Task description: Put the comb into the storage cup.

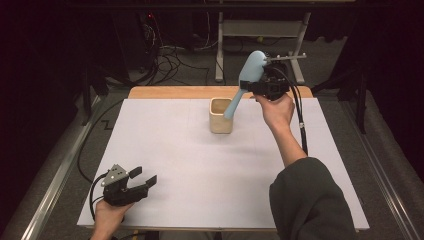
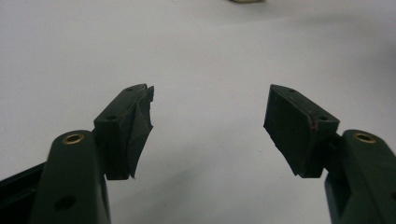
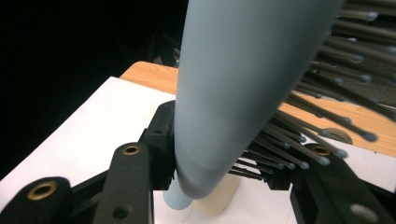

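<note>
A light blue hairbrush (image 1: 246, 82) is held tilted above the table, its handle tip reaching down to the rim of a cream square cup (image 1: 220, 116). My right gripper (image 1: 261, 86) is shut on the brush where head meets handle. In the right gripper view the brush (image 3: 233, 84) looms close, its grey bristles (image 3: 322, 116) pointing right, and the cup (image 3: 217, 198) sits below the jaws. My left gripper (image 1: 142, 177) rests near the table's front left corner, open, with nothing between its fingers (image 2: 130, 126).
A white sheet (image 1: 200, 175) covers the table, with a wooden edge (image 1: 175, 92) at the back. Cables and a metal table frame (image 1: 220, 45) lie on the dark floor beyond. A person's dark sleeve (image 1: 307, 200) comes in at the bottom right.
</note>
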A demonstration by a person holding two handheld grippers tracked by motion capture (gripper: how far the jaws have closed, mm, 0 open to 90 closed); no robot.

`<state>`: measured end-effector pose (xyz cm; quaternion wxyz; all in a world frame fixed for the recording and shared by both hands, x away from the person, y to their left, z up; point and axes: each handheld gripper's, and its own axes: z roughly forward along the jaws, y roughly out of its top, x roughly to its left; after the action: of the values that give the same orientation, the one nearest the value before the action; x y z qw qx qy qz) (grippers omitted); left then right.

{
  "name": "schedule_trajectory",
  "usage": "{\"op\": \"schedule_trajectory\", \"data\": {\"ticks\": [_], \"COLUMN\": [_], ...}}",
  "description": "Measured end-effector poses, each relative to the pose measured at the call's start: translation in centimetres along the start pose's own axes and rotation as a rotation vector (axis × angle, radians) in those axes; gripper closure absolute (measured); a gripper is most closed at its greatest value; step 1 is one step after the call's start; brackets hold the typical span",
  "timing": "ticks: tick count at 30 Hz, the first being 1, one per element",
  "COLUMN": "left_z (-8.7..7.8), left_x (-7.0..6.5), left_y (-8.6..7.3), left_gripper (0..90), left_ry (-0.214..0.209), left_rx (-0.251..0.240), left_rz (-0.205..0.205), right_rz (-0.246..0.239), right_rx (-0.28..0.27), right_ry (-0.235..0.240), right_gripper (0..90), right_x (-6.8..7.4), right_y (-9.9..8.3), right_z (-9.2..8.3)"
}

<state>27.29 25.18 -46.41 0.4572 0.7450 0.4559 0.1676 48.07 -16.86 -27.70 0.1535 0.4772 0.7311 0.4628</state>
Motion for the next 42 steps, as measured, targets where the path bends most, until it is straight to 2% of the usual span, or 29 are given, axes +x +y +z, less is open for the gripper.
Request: {"op": "schedule_trajectory", "data": {"ticks": [14, 18, 29, 42], "left_z": [-0.1, -0.1, -0.1, -0.2], "left_x": [0.0, -0.1, -0.1, 0.0], "left_y": [0.0, 0.0, -0.1, -0.1], "left_gripper": [32.6, 32.6, 32.6, 32.6], "left_ry": [-0.004, -0.008, -0.011, -0.010], "left_rx": [-0.005, 0.000, -0.001, -0.003], "left_rz": [-0.001, 0.011, 0.009, 0.009], "right_rz": [-0.011, -0.015, -0.025, -0.060], "right_rx": [-0.010, -0.007, 0.008, 0.041], "right_ry": [-0.034, -0.045, -0.064, -0.086], "right_gripper": [55.8, 55.7, 55.7, 55.5], "right_x": [0.5, 0.6, 0.8, 1.5], "right_y": [1.0, 1.1, 0.7, 0.1], "right_z": [1.2, 1.6, 3.2, 4.9]}}
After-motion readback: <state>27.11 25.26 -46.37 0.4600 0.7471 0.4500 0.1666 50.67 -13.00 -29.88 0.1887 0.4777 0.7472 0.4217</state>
